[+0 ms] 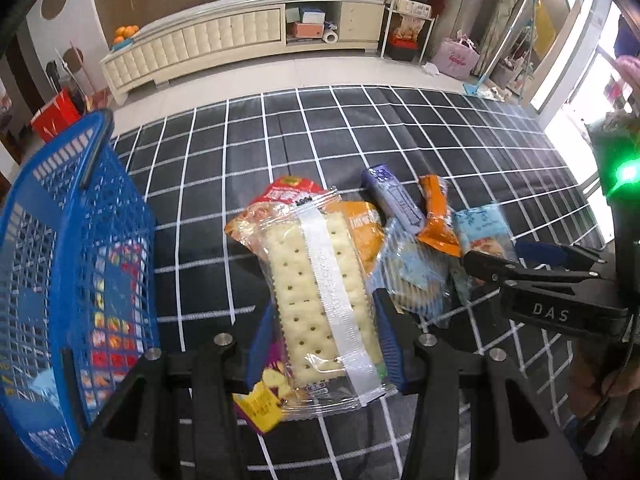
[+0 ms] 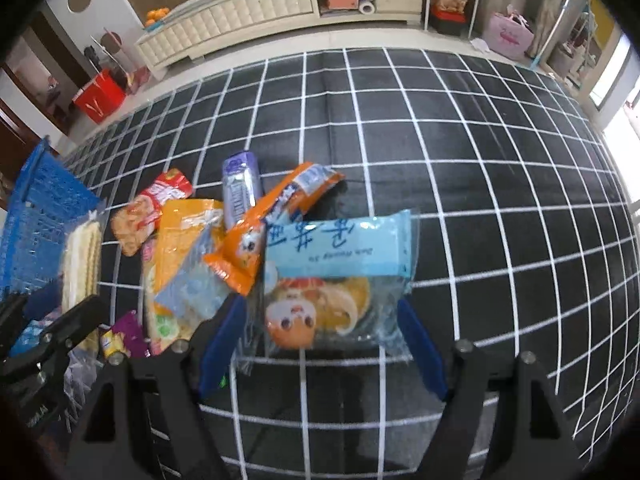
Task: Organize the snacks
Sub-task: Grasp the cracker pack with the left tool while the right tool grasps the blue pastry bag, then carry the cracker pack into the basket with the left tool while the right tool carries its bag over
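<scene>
Two hand-held grippers, one snack each.
My left hand-held gripper [image 1: 326,344] clamps the cracker pack [image 1: 320,292]; right hand-held gripper [image 2: 324,340] sits open around the blue packet [image 2: 340,256]. I'd grip it mid-body before lifting toward the basket [image 1: 60,240].

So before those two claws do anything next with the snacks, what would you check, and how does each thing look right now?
1. Left gripper gripping the cracker pack: ok, the fingers press both sides.
2. Cracker pack off the cloth: cannot tell.
3. Blue basket within reach of it: ok, just to its left, top open.
4. Right gripper around the light blue packet: ok, one finger at each side.
5. Right grip closed: cannot tell, the fingers look wide.
6. Orange packet clear of the light blue one: not ok, they overlap.
</scene>
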A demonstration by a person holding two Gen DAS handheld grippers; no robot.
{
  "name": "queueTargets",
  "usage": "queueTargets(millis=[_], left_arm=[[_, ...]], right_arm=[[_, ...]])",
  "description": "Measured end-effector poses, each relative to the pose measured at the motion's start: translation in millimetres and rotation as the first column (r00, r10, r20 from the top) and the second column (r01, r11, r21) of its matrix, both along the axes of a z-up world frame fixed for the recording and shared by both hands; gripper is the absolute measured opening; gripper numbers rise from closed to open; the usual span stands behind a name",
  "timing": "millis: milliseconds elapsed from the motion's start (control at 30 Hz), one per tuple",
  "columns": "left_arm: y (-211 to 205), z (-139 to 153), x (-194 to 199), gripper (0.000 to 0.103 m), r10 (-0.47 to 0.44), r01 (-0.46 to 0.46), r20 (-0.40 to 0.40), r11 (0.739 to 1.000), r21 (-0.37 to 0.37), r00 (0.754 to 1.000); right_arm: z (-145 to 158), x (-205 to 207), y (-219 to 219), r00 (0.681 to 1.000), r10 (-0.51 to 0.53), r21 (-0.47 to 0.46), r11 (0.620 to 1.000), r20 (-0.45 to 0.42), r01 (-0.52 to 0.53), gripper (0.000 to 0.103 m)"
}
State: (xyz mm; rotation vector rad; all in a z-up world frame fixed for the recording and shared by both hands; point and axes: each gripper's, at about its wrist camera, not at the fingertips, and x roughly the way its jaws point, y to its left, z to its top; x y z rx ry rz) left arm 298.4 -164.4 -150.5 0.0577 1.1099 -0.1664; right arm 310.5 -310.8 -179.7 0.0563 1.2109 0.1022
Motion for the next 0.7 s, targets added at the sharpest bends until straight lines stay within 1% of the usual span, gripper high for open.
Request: queueTargets(millis=[67,167,233,300,367,467,533,633,700], left_arm=[[-3,-4,10,0.045,0.001,-0.001,-0.010,1.000,0.012,1.000],[1,-9,21,0.045,0.012,-0.012,-0.020,1.000,0.009,1.000],[3,-15,25,0.045,0.018,-0.018,-0.029,1.000,0.007,0.999],[2,-19,28,0.045,0.017,-0.016,-0.037,1.000,0.007,0.999],[1,-20,26,0.045,0.012,-0.012,-0.040,1.000,0.007,0.999],[-2,-20,25,0.045,0.006,-0.006,-0.041,1.000,0.001,0.999],[-2,-20,13,0.045,-0.003,0.003,-0.034,1.000,-0.002,0.999],[1,-13,-1,0.045,-0.024,0.024,-0.016,1.000,0.004,1.000],[5,-4,-11,0.045,-0.032,0.032,-0.004,0.999,0.002,0.999]], right_arm=[[-6,6,0,1.000,-0.008,-0.028,1.000,-0.011,0.008,0.081],[-10,10,1,1.000,0.008,-0.067,0.998,0.006,-0.008,0.081],[-12,10,2,1.000,0.019,-0.117,0.993,0.020,-0.016,0.075],[-12,7,2,0.999,0.033,-0.121,0.992,0.029,-0.029,0.072],[-11,1,0,0.999,0.035,-0.104,0.994,0.029,-0.032,0.071],[-7,-14,-6,1.000,0.020,-0.035,0.999,0.016,-0.020,0.070],[-1,-24,-10,1.000,0.001,0.002,1.000,0.010,-0.001,0.070],[17,-41,-5,0.999,-0.008,-0.010,1.000,0.040,0.008,0.070],[36,-55,3,0.998,-0.005,-0.012,1.000,0.065,0.006,0.070]])
